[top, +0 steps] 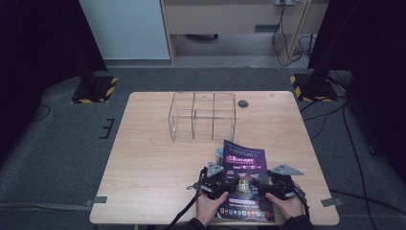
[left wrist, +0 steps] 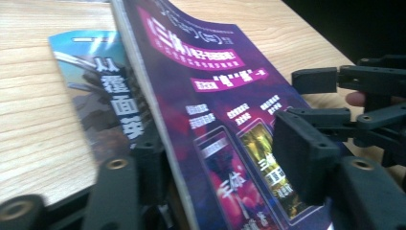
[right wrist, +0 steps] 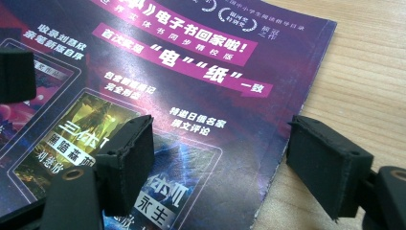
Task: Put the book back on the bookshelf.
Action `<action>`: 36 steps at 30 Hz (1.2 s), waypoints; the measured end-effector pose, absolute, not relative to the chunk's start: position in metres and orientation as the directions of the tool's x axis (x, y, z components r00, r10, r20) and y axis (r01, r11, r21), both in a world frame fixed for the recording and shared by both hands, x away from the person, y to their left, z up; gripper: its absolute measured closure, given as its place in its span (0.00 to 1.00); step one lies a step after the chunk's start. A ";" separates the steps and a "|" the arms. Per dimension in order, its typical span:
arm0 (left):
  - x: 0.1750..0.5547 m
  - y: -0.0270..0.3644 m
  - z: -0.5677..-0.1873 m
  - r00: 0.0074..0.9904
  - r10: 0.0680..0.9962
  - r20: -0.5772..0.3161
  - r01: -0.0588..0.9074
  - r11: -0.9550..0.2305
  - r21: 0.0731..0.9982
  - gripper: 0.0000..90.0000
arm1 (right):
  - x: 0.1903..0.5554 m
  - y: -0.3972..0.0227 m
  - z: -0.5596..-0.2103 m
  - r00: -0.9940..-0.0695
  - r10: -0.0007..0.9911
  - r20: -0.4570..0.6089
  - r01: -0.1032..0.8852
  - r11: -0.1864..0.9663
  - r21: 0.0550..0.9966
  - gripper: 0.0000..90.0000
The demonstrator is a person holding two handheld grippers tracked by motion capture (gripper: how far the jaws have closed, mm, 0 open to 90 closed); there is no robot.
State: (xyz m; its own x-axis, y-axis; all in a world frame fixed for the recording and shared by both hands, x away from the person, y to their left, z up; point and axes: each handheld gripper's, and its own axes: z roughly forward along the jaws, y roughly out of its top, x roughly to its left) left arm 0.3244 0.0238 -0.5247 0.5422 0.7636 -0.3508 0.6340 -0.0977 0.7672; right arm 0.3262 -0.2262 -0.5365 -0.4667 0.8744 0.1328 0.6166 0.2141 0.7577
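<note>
Wooden worktop point(top: 158, 158), purple magazine point(top: 244, 184) at the near edge over a blue booklet point(left wrist: 93, 96). Left gripper point(left wrist: 215, 167) straddles its raised edge, jaws not closed; right gripper point(right wrist: 215, 158) wide open. Risk: thin cover might slip or drag the booklet.

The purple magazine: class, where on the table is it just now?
In the high view the purple magazine lies at the table's near edge, right of centre, between the left gripper and right gripper, nearer than the clear box.
</note>
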 end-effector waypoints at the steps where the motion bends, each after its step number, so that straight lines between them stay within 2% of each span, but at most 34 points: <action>1: 0.324 0.024 -0.525 0.542 0.764 -0.351 0.634 -0.098 0.767 0.53 | 0.326 -0.226 -0.536 -0.467 0.874 0.134 0.617 0.214 0.758 0.27; 6: 0.326 0.027 -0.522 0.490 0.812 -0.318 0.652 -0.100 0.752 0.79 | 0.327 -0.227 -0.536 -0.466 0.873 0.146 0.619 0.204 0.758 0.28; 8: 0.326 0.027 -0.522 0.489 0.810 -0.322 0.656 -0.099 0.748 0.80 | 0.327 -0.227 -0.537 -0.467 0.872 0.145 0.618 0.205 0.759 0.28; 10: 0.326 0.027 -0.520 0.496 0.810 -0.314 0.654 -0.110 0.749 0.86 | 0.327 -0.228 -0.536 -0.459 0.874 0.157 0.622 0.190 0.760 0.28; 20: 0.318 0.027 -0.509 0.525 0.780 -0.340 0.616 -0.072 0.785 0.94 | 0.327 -0.238 -0.530 -0.435 0.871 0.228 0.632 0.116 0.766 0.29; 31: 0.311 0.031 -0.492 0.567 0.748 -0.345 0.556 -0.039 0.830 0.94 | 0.327 -0.248 -0.523 -0.454 0.846 0.278 0.615 0.072 0.785 0.27; 36: 0.307 0.035 -0.480 0.589 0.726 -0.355 0.523 -0.007 0.852 0.94 | 0.327 -0.246 -0.519 -0.487 0.821 0.299 0.601 0.066 0.796 0.23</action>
State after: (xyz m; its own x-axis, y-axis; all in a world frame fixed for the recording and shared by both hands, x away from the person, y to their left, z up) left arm 0.3074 0.0354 -0.4802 0.5888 0.7259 -0.3554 0.5234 -0.0074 0.8521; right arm 0.3273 -0.2465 -0.5188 -0.4866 0.8208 0.2990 0.6011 0.0663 0.7964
